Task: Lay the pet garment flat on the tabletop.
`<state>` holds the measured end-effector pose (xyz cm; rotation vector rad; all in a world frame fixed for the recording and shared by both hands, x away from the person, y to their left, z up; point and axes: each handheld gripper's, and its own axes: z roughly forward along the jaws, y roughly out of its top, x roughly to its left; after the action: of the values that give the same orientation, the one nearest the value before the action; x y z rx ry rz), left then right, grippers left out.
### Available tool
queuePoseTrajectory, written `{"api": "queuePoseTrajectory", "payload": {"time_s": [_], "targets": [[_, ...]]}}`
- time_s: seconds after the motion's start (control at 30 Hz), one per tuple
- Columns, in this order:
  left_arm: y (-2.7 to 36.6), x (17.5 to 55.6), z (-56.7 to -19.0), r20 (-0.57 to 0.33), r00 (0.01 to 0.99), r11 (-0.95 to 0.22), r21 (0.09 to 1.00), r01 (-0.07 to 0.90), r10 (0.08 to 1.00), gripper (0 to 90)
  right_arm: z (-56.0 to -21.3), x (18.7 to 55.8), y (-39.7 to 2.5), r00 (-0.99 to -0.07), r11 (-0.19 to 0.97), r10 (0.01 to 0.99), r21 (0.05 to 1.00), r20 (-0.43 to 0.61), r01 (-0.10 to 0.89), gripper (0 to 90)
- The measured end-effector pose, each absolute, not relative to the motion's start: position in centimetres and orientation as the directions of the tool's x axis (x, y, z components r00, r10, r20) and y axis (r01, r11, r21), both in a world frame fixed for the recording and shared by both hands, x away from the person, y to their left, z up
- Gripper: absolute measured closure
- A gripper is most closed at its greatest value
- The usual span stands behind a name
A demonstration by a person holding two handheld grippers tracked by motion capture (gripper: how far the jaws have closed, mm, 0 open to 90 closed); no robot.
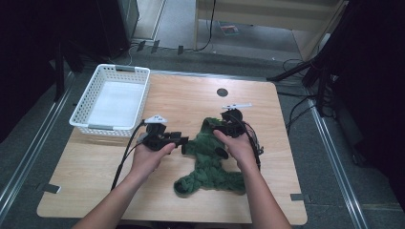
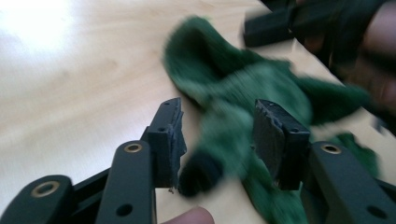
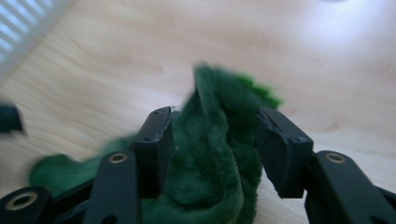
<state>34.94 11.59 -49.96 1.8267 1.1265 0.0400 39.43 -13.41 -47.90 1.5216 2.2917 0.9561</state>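
A dark green fuzzy cloth (image 1: 210,164) lies crumpled on the wooden table (image 1: 95,181), right of centre. My left gripper (image 1: 184,141) is at the cloth's left edge. In the left gripper view it (image 2: 218,135) stands open, with a blurred fold of the cloth (image 2: 243,88) between the jaws. My right gripper (image 1: 218,128) is over the cloth's far end. Its jaws (image 3: 215,140) are apart around a raised ridge of the cloth (image 3: 219,93), and I cannot see them pressing it. The right gripper (image 2: 275,28) also appears across the cloth in the left gripper view.
A white slatted basket (image 1: 109,128) stands at the table's far left corner, with bare wood between it and the cloth. A small dark round hole (image 1: 222,92) sits near the table's far edge. Cables trail from both grippers toward the front.
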Motion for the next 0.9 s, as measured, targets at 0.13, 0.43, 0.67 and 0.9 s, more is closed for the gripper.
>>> {"api": "queuePoseTrajectory", "payload": {"time_s": [0.13, 0.43, 0.67, 0.9], "targets": [[10.2, 38.1, -50.6, -0.392, 0.539, -0.145, 0.694, 0.706, 0.745, 49.4, -50.6, 40.5, -13.8, -0.412, 0.295, 0.907, 0.569, 0.085, 0.768, 67.4], [7.9, 42.7, -52.5, -0.496, 0.500, -0.100, 0.631, 0.769, 0.710, 37.1, -48.9, 39.5, -16.1, -0.468, 0.214, 0.876, 0.776, 0.116, 0.593, 88.8], [6.4, 43.6, -53.2, -0.369, 0.542, -0.197, 0.661, 0.724, 0.755, 45.8, -47.1, 38.2, -15.8, -0.620, 0.269, 0.783, 0.871, 0.051, 0.411, 88.3], [7.1, 42.7, -51.5, -0.156, 0.542, -0.246, 0.765, 0.595, 0.826, 86.7, -47.6, 38.7, -16.3, -0.585, 0.330, 0.810, 0.861, -0.048, 0.387, 89.1]]}}
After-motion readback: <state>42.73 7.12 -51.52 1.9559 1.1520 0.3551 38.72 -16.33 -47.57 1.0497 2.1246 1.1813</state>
